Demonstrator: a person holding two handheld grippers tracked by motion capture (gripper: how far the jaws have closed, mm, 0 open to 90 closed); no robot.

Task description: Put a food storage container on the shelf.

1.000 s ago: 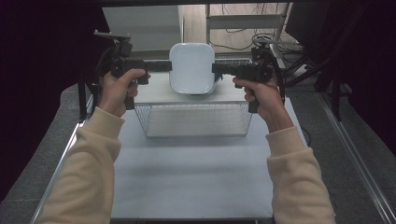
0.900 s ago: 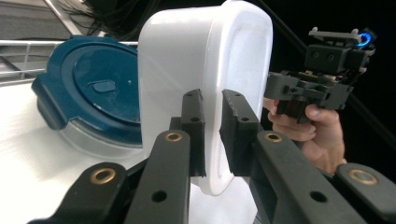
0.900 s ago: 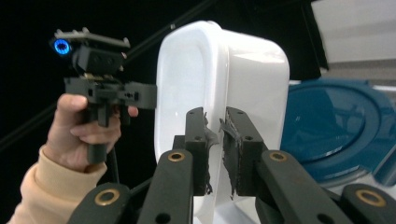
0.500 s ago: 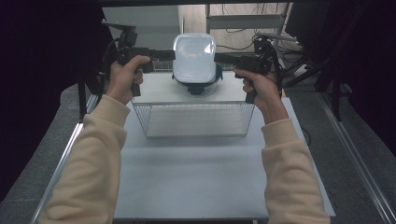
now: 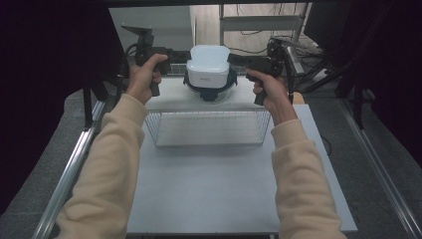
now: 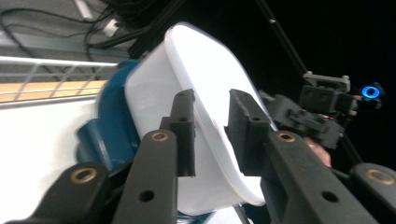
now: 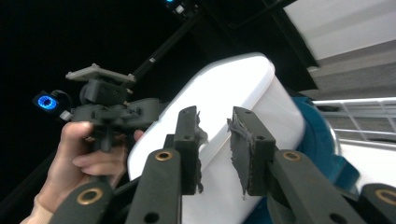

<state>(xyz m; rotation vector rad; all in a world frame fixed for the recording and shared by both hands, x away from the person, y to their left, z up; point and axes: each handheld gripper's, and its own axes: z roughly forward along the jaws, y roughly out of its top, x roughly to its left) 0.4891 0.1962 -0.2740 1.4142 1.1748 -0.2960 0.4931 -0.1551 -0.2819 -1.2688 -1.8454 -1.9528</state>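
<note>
I hold a gripper in each hand at the far end of the table [image 5: 219, 194], one on each side of a white tub [image 5: 209, 67]. The tub sits upside down on a dark blue lid [image 5: 211, 92], on the flat white top behind the wire basket [image 5: 209, 128].

My left gripper [image 5: 180, 56] reaches in from the left. Its jaws have just been opening, and in the left gripper view the tub's rim [image 6: 219, 135] runs between the two pads [image 6: 184, 126] with a gap on either side.

My right gripper [image 5: 235, 59] comes in from the right. Its jaws have also just been opening; in the right gripper view the worn pads [image 7: 243, 149] stand apart in front of the tub's wall, not pressing on it.
</note>
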